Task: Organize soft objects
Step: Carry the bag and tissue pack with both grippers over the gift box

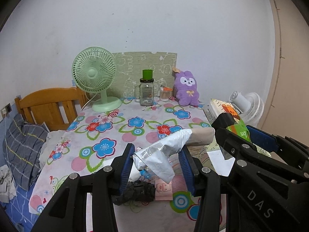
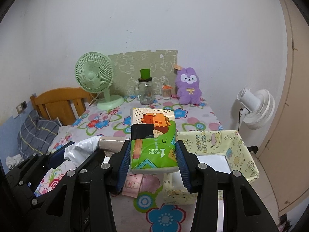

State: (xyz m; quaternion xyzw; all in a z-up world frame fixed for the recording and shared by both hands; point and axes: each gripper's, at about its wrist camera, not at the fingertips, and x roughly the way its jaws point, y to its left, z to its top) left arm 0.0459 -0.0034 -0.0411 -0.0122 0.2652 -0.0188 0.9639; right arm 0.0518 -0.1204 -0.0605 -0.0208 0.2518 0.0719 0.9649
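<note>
My left gripper [image 1: 157,159] is shut on a crumpled white plastic package [image 1: 164,152], held above the floral tablecloth [image 1: 108,127]. A dark cloth lump [image 1: 135,192] lies under its left finger. My right gripper [image 2: 152,160] is shut on a green and orange tissue pack [image 2: 153,135], held above the table just left of a yellow paper-lined box [image 2: 227,145]. The pack also shows in the left wrist view [image 1: 227,116], with the right gripper [image 1: 249,137]. A purple plush bunny [image 2: 189,86] sits at the table's back right.
A green desk fan [image 1: 95,77], a glass jar with a green cup on it [image 1: 146,91] and a small toothpick jar [image 1: 165,94] stand at the back. A pink card [image 2: 143,183] lies on the table. A wooden bed head [image 1: 48,104] and pillow are left; a white fan [image 2: 256,106] is right.
</note>
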